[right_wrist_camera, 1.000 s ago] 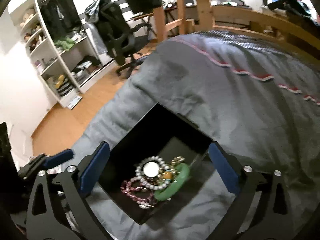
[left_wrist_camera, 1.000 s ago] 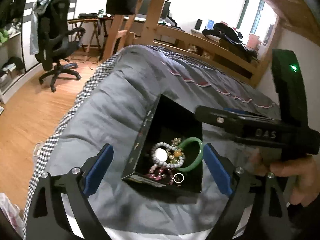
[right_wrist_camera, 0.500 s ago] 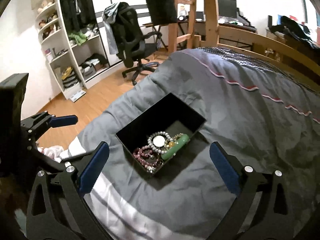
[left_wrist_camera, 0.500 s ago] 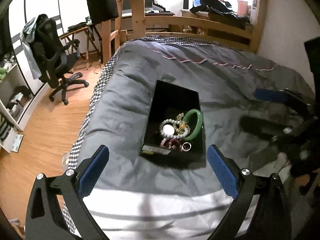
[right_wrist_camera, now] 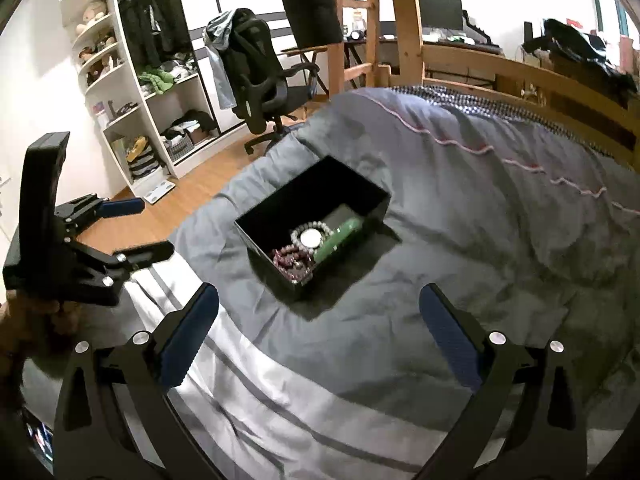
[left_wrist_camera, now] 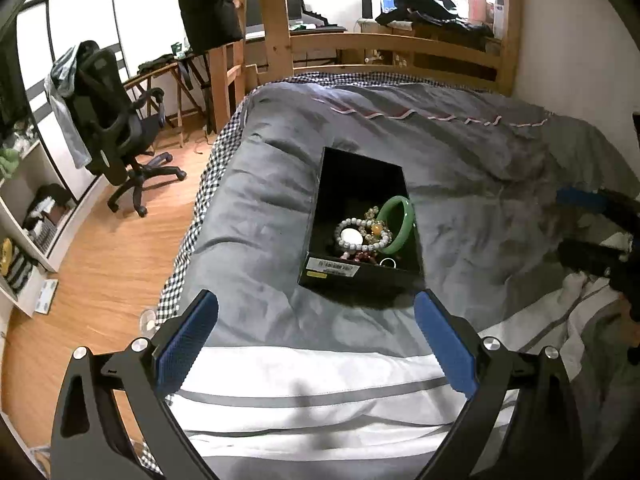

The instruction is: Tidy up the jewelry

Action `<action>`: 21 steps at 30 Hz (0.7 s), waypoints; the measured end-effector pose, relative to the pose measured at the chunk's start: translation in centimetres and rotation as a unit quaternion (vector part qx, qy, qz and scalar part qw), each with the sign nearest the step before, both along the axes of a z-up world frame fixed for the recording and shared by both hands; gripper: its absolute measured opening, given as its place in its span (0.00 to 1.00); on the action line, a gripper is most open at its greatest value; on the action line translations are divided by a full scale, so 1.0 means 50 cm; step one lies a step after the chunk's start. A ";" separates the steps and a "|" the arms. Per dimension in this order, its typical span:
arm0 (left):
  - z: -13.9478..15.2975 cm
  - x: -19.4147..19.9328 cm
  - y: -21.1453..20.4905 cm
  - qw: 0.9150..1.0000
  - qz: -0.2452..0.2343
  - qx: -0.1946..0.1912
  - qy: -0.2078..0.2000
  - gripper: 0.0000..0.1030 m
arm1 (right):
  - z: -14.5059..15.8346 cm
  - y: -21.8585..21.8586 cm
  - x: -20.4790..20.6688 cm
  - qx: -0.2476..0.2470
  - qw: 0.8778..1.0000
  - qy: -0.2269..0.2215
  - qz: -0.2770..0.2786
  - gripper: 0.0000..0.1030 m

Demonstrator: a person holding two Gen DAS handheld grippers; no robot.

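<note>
Both grippers have drawn back from the black box [left_wrist_camera: 362, 224], which sits on the grey duvet [left_wrist_camera: 256, 208] with the green bangle [left_wrist_camera: 397, 224] and bead bracelets [left_wrist_camera: 362, 236] heaped at its near end. Left gripper [left_wrist_camera: 316, 344] and right gripper [right_wrist_camera: 318, 340] are spread, empty. Seemingly the finish; nothing lies outside to gather.

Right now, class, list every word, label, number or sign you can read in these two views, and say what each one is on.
White label on the near wall of the black box: printed lines, too small to read.
Yellow sticker below it: no legible text.
Small screen at the right wrist view's lower left edge: too blurred to read.
No other text can be read in either view.
</note>
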State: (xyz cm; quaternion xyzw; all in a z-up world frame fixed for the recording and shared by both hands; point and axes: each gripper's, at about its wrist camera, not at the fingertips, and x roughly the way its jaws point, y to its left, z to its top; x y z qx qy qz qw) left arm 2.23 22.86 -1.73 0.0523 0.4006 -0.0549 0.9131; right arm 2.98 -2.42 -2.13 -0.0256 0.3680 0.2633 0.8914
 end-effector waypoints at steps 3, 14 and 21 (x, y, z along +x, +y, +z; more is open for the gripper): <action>-0.004 0.002 0.011 1.000 0.003 -0.025 0.005 0.94 | -0.007 -0.003 0.000 -0.002 1.000 -0.004 -0.002 0.96; -0.011 -0.005 -0.020 1.000 -0.009 0.013 0.001 0.94 | 0.001 0.005 -0.005 0.011 1.000 -0.015 0.005 0.96; -0.010 -0.005 -0.018 1.000 -0.003 0.015 0.001 0.94 | 0.001 0.005 -0.005 0.011 1.000 -0.015 0.005 0.96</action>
